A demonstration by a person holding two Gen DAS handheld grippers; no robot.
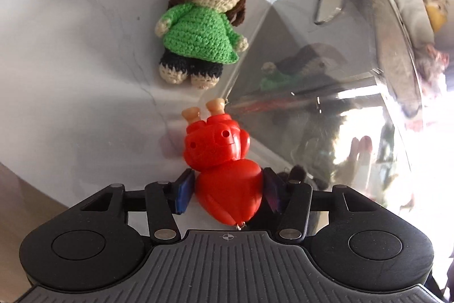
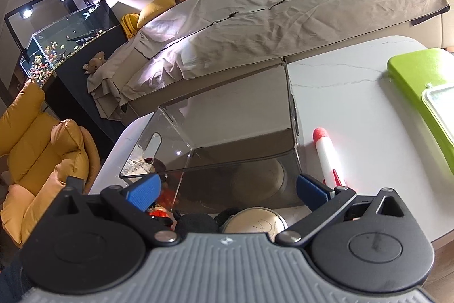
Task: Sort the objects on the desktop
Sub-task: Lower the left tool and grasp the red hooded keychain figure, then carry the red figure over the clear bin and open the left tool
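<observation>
While clamped in the left gripper, a red plastic figure hangs upside down.
Right gripper fingers spread, empty, low in frame; no readable writing.

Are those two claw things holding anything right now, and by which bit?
The left hand-held gripper pinches a red plastic doll figure by its rounded head end, bare feet pointing away. The right hand-held gripper is open and holds nothing.
</observation>
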